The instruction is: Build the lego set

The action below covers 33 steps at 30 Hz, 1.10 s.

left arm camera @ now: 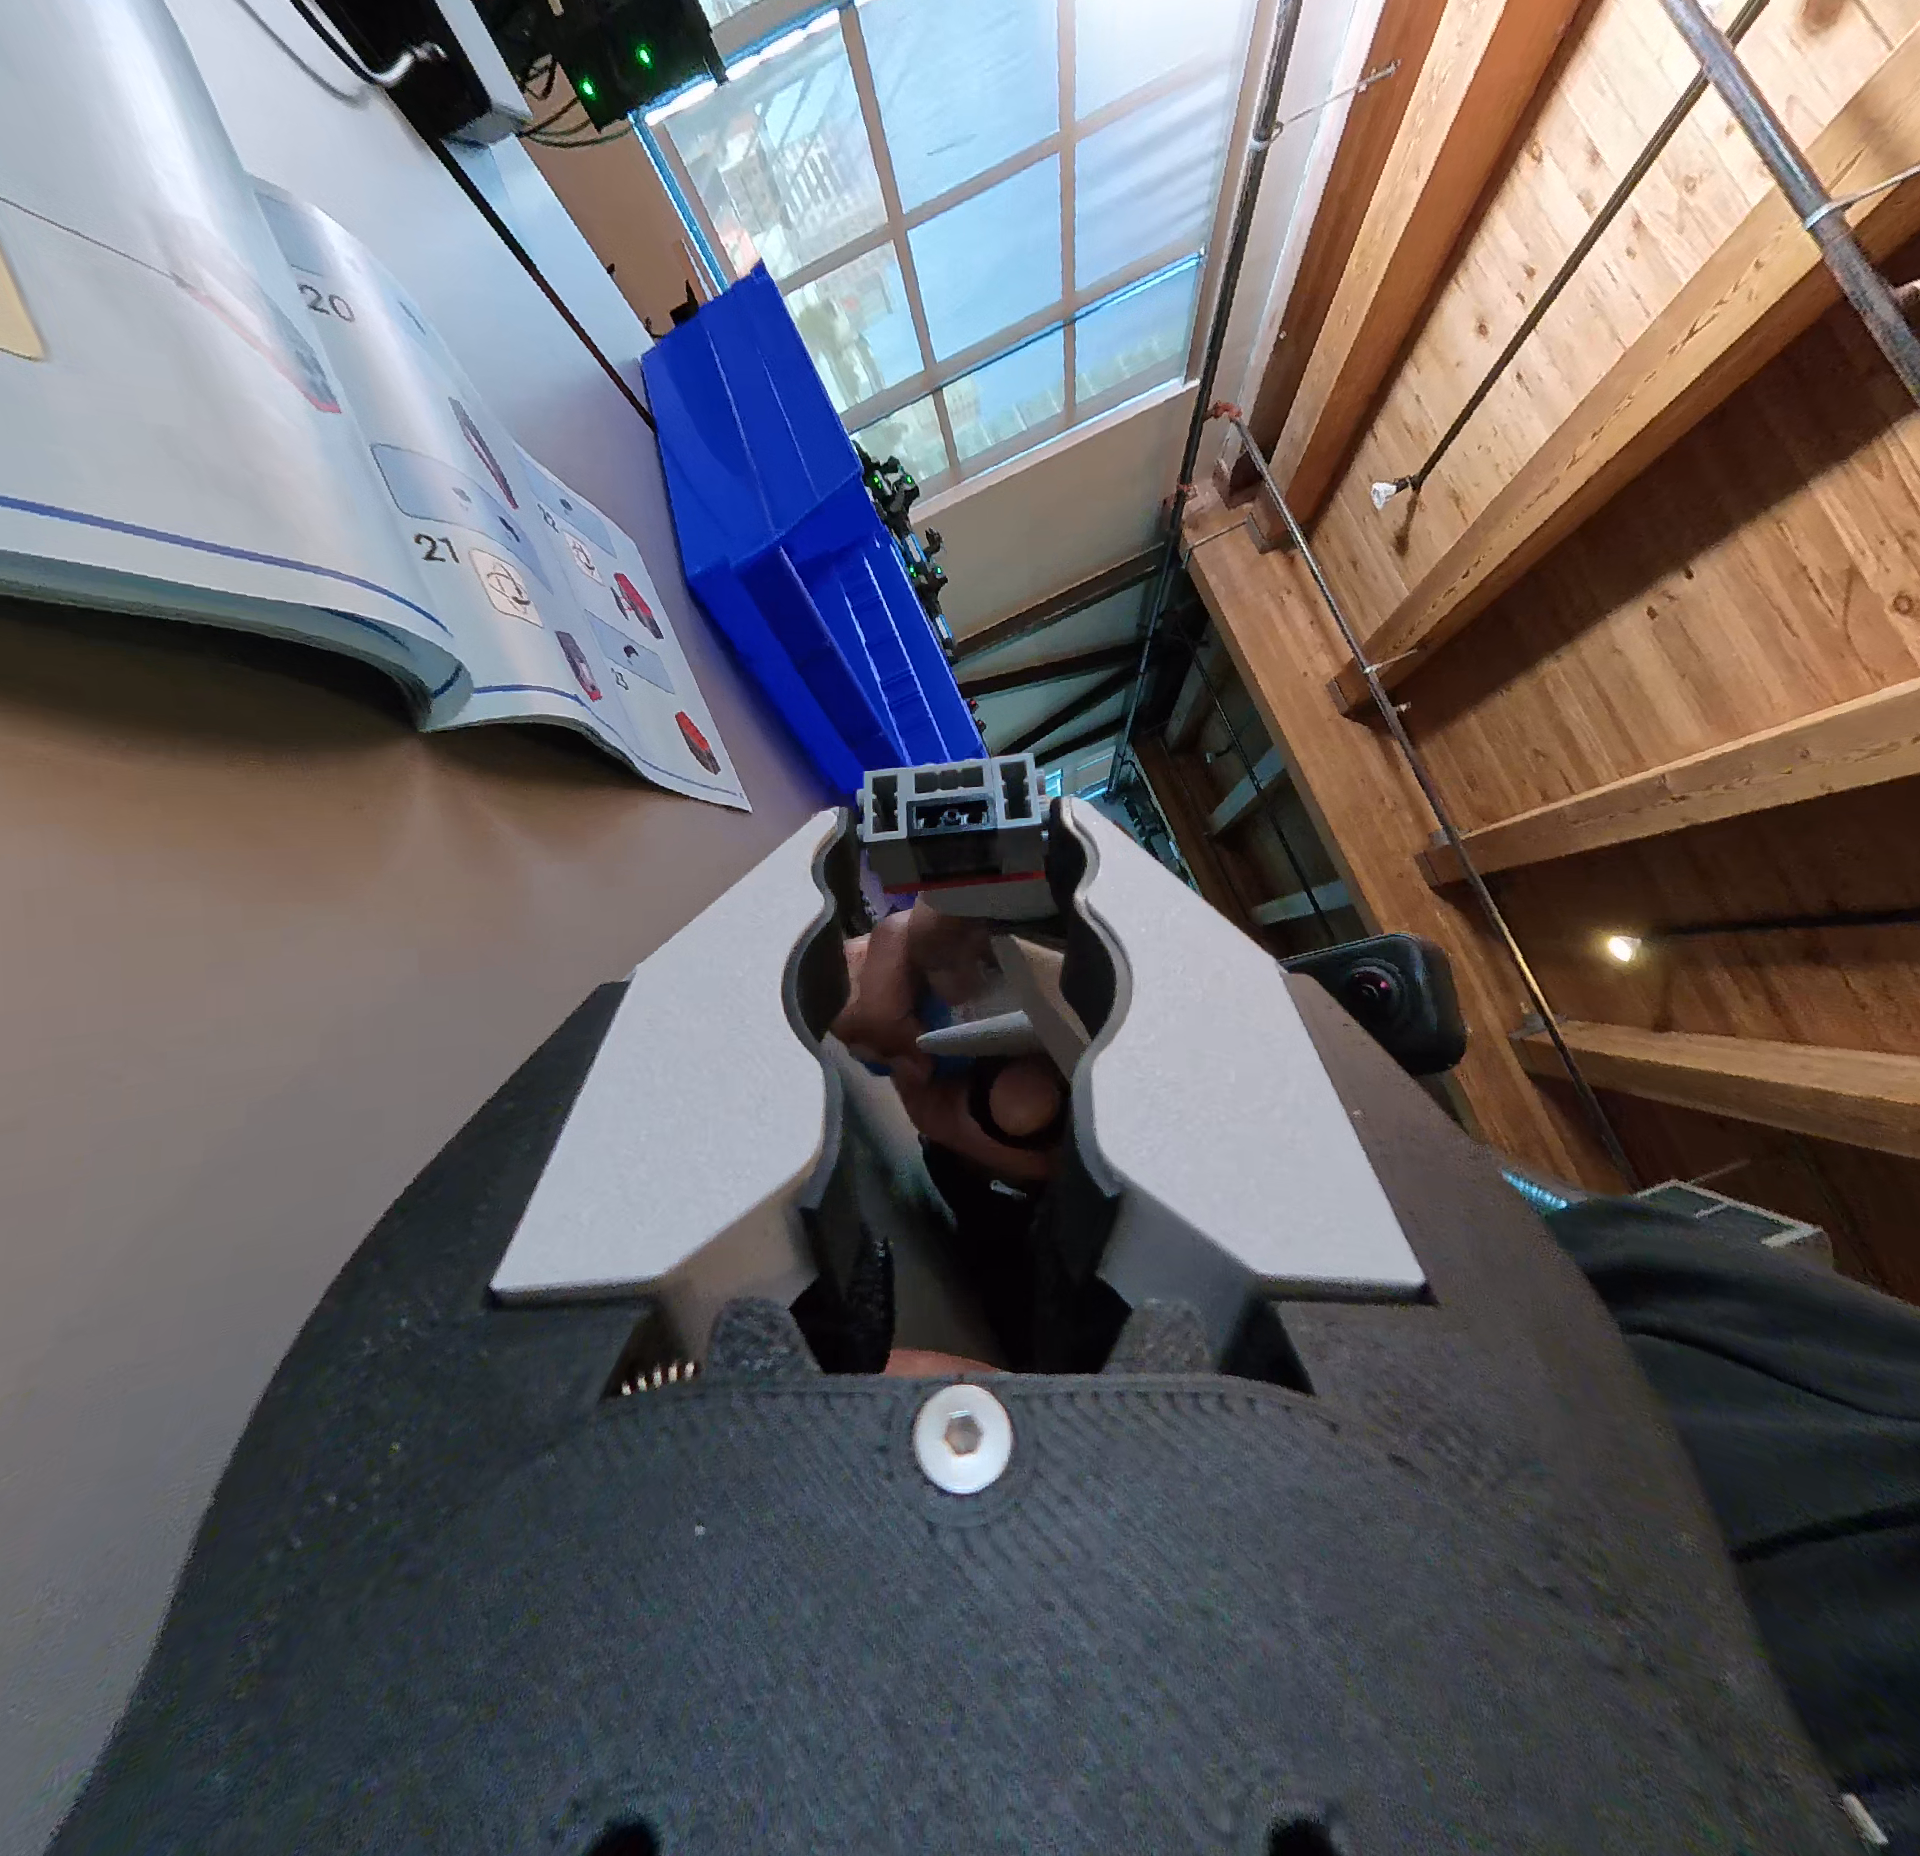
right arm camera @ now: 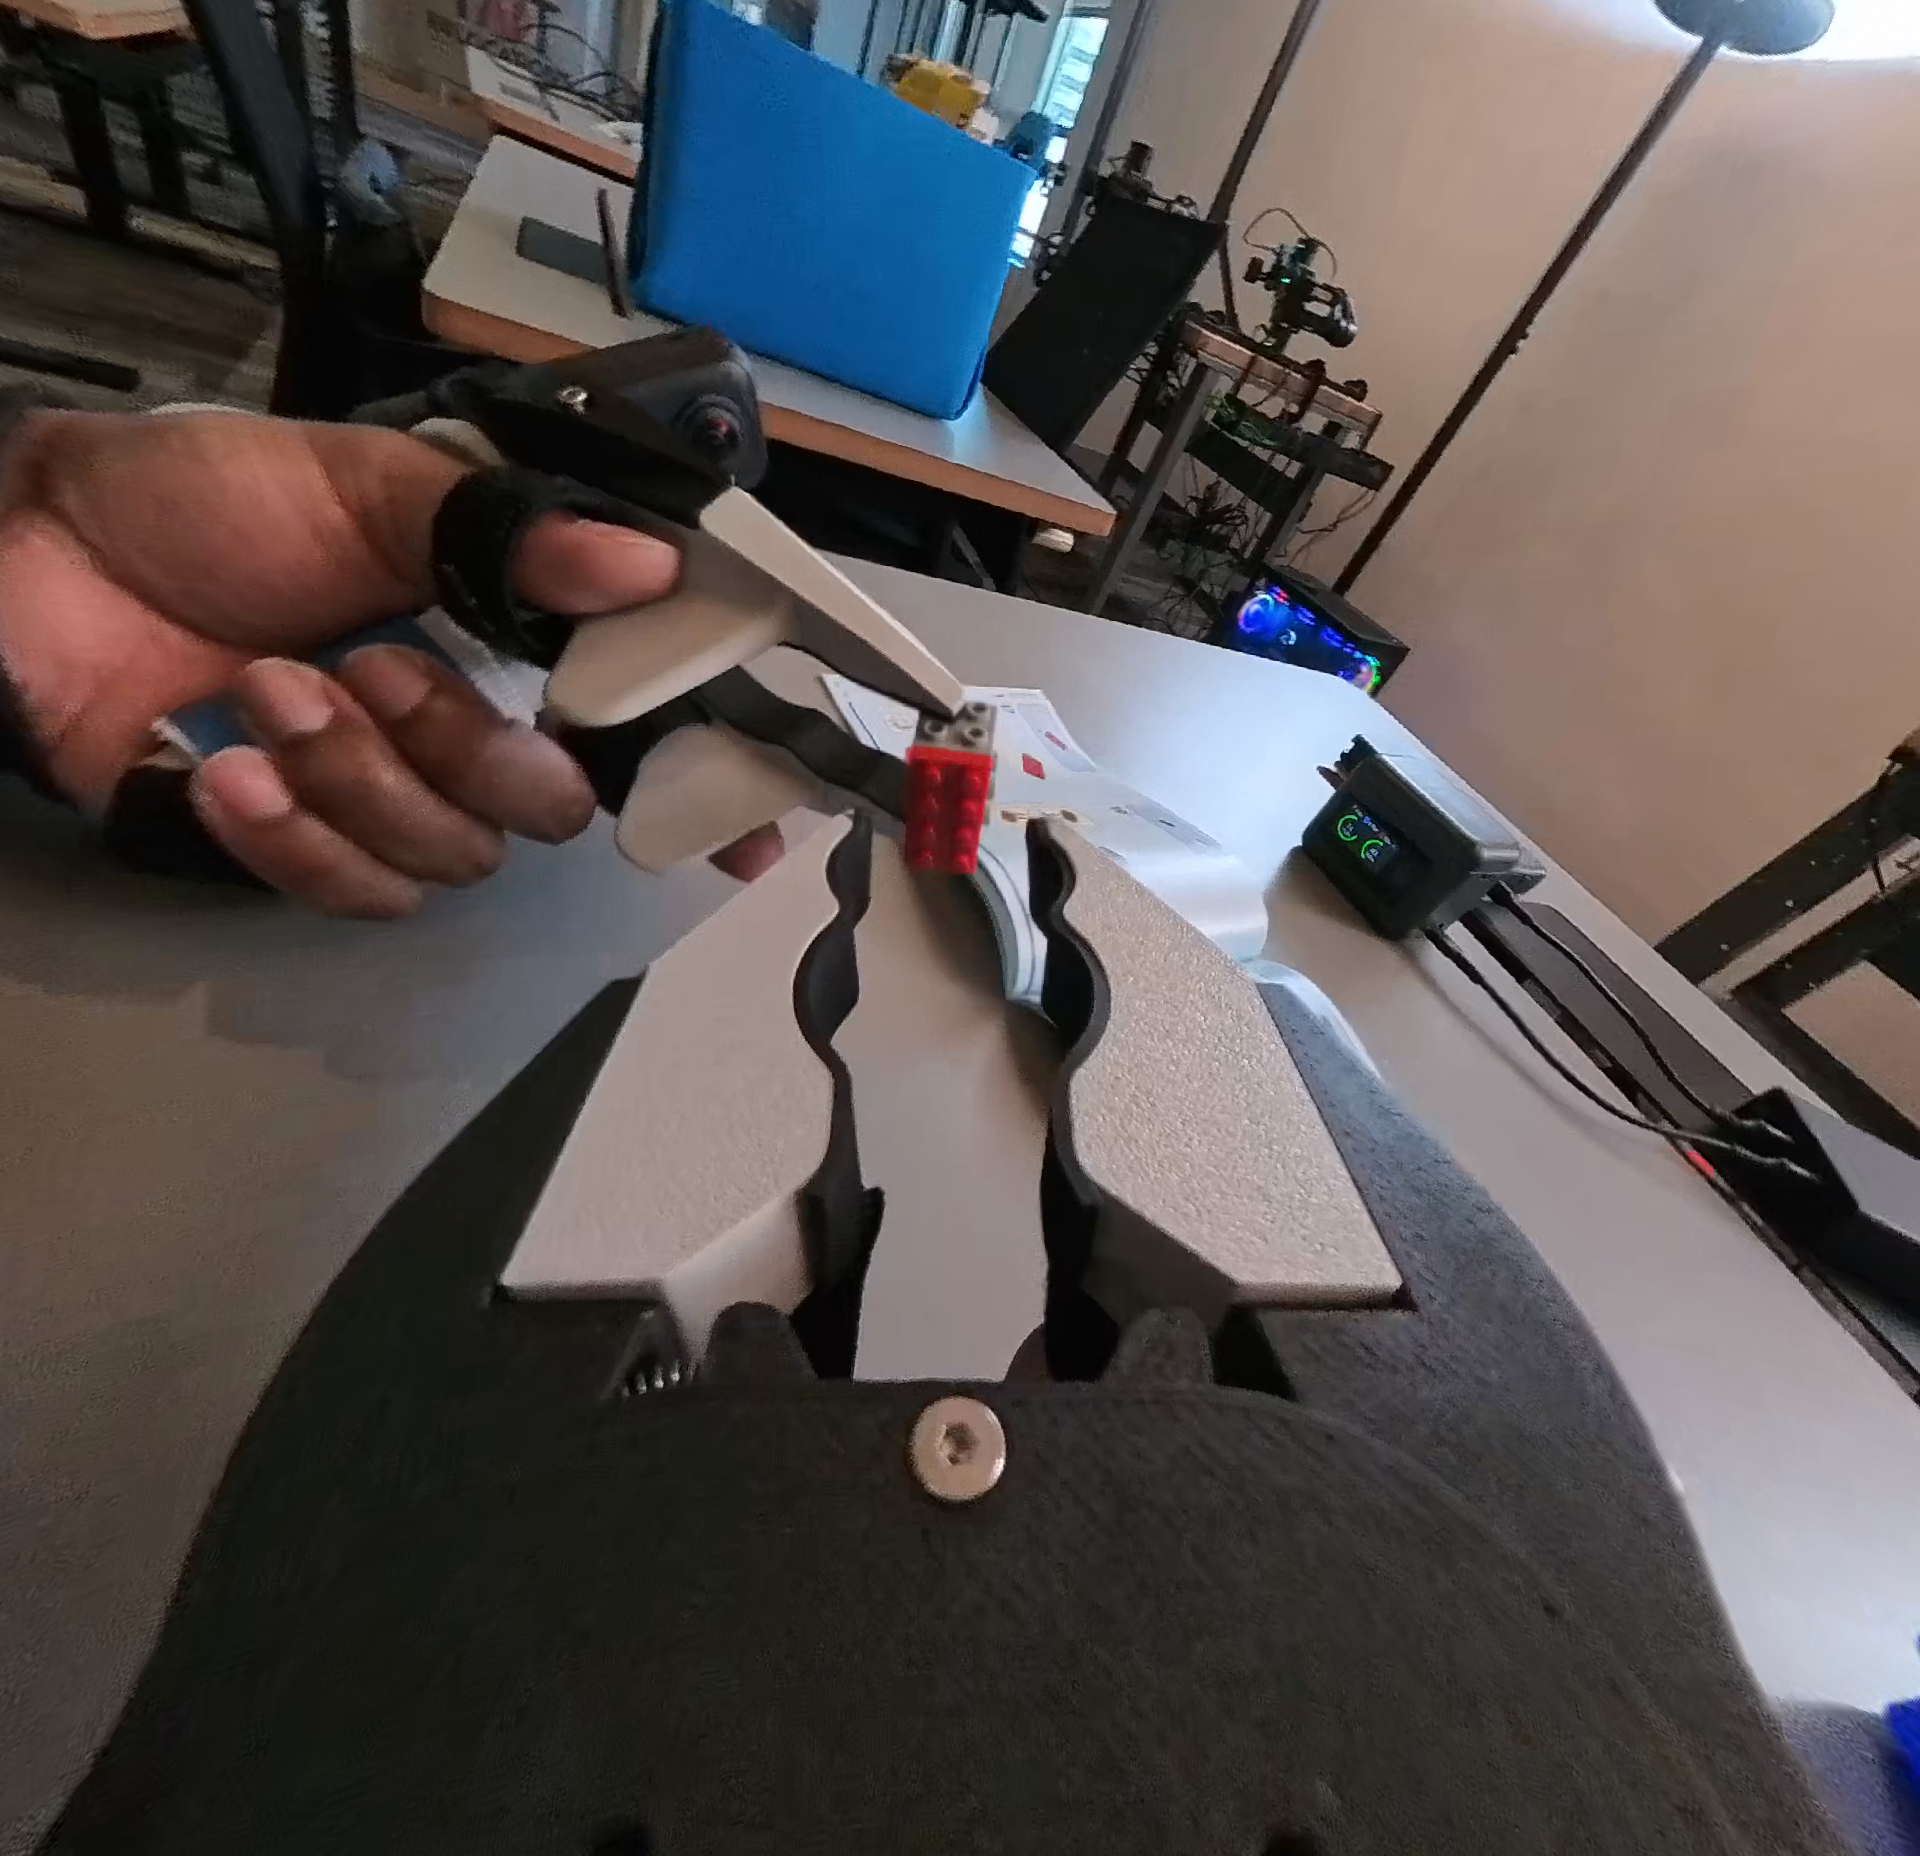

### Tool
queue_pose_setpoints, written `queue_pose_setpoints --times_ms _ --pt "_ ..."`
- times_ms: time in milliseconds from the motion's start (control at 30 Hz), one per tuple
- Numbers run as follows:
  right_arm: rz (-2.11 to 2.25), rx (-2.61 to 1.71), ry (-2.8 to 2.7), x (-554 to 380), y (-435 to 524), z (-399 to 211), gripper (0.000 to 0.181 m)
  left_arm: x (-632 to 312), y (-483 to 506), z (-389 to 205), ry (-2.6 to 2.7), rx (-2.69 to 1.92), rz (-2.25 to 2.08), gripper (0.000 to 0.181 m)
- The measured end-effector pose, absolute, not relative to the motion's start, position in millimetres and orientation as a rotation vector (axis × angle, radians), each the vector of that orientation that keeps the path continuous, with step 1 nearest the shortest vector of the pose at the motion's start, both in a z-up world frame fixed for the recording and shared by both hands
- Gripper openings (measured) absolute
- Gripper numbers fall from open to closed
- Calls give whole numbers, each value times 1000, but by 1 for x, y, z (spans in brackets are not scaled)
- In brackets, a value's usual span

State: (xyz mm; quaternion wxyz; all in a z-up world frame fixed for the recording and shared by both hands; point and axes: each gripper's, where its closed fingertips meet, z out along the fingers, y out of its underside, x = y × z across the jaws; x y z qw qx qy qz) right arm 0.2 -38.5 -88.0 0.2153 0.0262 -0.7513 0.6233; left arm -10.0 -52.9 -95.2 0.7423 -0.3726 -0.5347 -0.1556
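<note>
A grey table (right arm camera: pixel 1195 663) fills the scene, with an open instruction booklet (left arm camera: pixel 260 476) lying on it and a blue bin (left arm camera: pixel 790 518) at its far side; to the right sits a small black device with a lit screen (right arm camera: pixel 1392 840). Above the table, the left gripper (left arm camera: pixel 954 840) is tilted sideways and clamped on a small lego assembly (left arm camera: pixel 951 819), grey on top with a red brick below, held at the very tips. From the other side the assembly (right arm camera: pixel 951 798) shows its red studded face, lifted clear of the booklet. The right gripper (right arm camera: pixel 940 850) waits just beneath it, fingers apart and holding nothing. A hand (right arm camera: pixel 281 643) steadies the left tool. To do this step well, it seems wise to keep the left grip firm and level, bring the right fingers around the red end squarely, and close gently so nothing twists loose.
</note>
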Motion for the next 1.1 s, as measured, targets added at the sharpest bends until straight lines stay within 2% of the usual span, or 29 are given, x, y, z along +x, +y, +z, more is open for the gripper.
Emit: queue_pose_setpoints --times_ms 133,333,667,833,1100 --pt "1726 64 -2123 -9 -8 -86 29 -11 -61 -96 -1186 -804 -326 36" --pt "1505 -112 -2423 -13 32 -136 26 -9 -63 -96 -1179 -803 -349 37" --pt "1133 -190 -2785 14 26 -185 22 -8 -59 -97 -1177 -829 -349 37" --pt "1103 -253 -2731 5 22 -185 8 -7 -57 -97 -1175 -843 -346 37" --pt "1137 -208 -2594 -4 32 -157 7 -5 -59 -96 -1170 -843 -349 37"
